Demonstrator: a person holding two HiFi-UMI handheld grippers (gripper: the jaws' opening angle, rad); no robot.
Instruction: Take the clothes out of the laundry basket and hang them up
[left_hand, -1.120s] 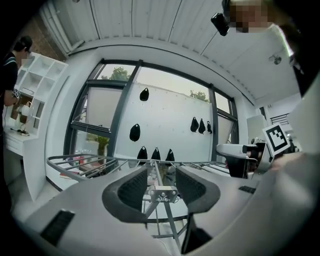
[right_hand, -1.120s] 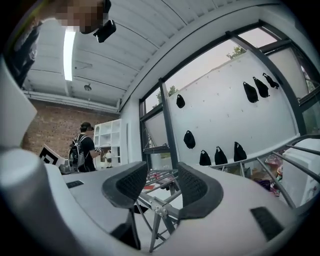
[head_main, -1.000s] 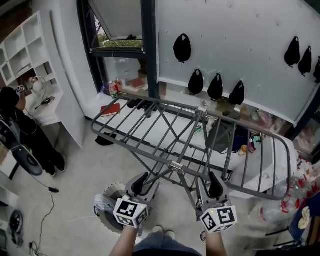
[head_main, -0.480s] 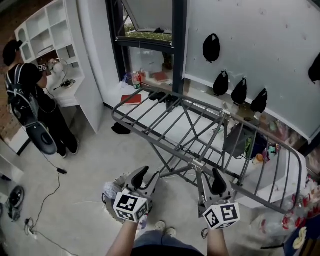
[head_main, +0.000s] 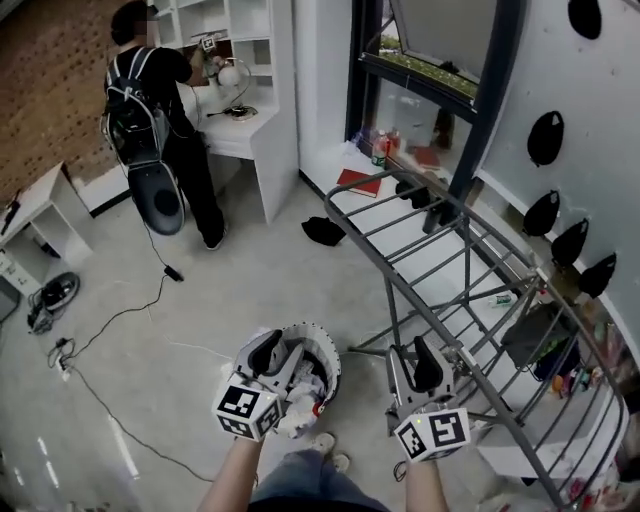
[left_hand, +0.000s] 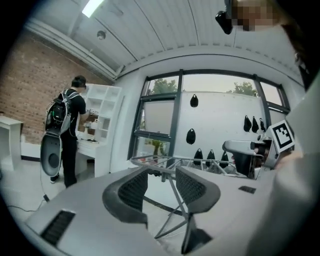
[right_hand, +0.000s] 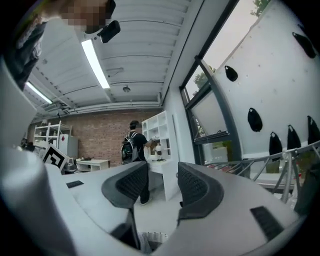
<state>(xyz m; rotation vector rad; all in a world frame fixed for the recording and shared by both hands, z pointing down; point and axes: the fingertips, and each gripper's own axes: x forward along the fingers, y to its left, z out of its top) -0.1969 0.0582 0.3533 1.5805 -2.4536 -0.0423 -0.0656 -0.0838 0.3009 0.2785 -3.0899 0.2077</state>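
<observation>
A round laundry basket (head_main: 322, 352) with light clothes (head_main: 300, 405) in it stands on the floor just ahead of my feet. My left gripper (head_main: 276, 349) hovers over the basket, open, nothing between its jaws (left_hand: 161, 186). My right gripper (head_main: 414, 362) is to the right of the basket, beside the near end of the grey drying rack (head_main: 450, 260), open and empty (right_hand: 161, 185). The rack (left_hand: 170, 162) shows bare of clothes, stretching away to the right. Only the basket's rim (right_hand: 150, 236) shows in the right gripper view.
A person with a backpack (head_main: 150, 110) stands at a white shelf desk (head_main: 250, 120) at the back left. Cables (head_main: 110, 330) trail over the floor at left. A red book (head_main: 357, 181) and bottles lie on the sill by the window. Black bags (head_main: 547, 138) hang on the white wall.
The view has swung left: the rack slid to the right side, and the basket, earlier under my left gripper, now lies more exposed. Both grippers moved along, jaws unchanged.
</observation>
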